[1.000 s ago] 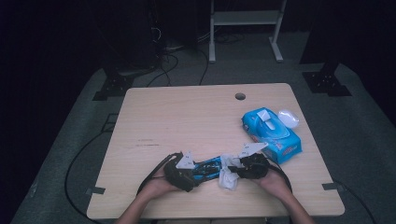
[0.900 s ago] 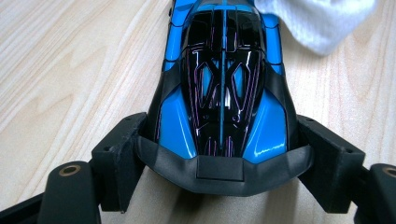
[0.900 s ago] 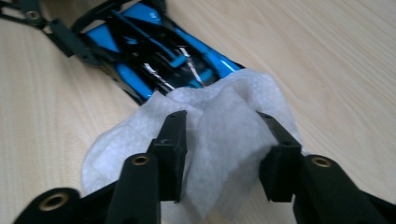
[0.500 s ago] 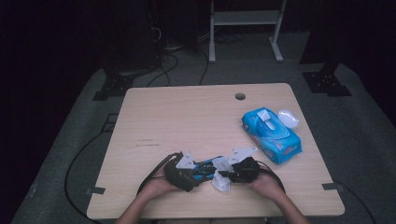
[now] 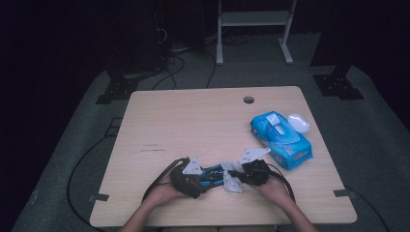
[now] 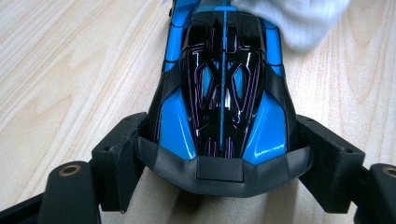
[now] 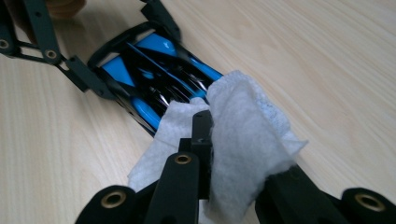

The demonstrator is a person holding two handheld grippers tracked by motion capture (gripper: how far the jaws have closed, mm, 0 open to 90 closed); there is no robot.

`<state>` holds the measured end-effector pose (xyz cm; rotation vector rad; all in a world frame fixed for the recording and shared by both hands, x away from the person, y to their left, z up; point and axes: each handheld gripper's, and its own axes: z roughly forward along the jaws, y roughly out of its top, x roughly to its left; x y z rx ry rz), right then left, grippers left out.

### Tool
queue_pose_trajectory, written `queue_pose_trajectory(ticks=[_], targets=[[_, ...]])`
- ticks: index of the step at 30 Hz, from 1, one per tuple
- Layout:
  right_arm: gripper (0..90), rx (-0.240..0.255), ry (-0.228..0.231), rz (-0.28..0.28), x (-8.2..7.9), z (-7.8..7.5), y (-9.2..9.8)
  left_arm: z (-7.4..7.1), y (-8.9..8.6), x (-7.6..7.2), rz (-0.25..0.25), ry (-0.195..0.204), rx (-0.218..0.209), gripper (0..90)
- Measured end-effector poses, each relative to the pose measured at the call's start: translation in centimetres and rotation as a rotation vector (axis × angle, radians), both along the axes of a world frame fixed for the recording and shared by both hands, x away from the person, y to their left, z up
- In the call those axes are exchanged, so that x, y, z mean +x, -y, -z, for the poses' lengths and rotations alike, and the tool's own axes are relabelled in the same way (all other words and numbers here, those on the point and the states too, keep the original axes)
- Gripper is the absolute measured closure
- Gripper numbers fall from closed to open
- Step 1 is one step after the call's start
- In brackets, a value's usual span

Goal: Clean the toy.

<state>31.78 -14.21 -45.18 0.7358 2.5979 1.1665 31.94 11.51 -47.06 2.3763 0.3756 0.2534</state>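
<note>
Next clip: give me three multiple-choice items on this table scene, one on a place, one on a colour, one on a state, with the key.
1. Where does the blue wipes pack lie on the table?
A. far left corner
B. right side
C. near left edge

2. What colours is the toy car?
A. red and white
B. yellow and green
C. blue and black

3. What are the right tongs doing?
A. pinching a white wipe
B. standing open over bare wood
C. gripping the wipes pack

Key: 1 B, the high view shows it at the right side. 2 C, the left gripper view shows glossy blue and black bodywork between the left tongs. 3 A, the right gripper view shows the wipe caught between the jaws, against the car.
</note>
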Motion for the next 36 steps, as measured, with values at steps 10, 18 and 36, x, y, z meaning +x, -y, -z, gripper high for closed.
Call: queue_pose_trajectory(ticks=[10, 18, 36], targets=[[81.4, -0.013, -0.002, 0.050, 0.4, 0.3, 1.0, 0.0, 0.1, 0.1, 0.002, -0.003, -0.006, 23.6], [81.4, -0.021, 0.029, 0.046, 1.9, 0.0, -1.3, 0.0, 0.0, 0.0, 0.003, 0.000, -0.001, 23.6], [81.7, -0.024, 0.022, 0.081, 1.7, 0.4, -0.2, 0.1, 0.0, 0.0, 0.005, -0.001, -0.006, 23.7]])
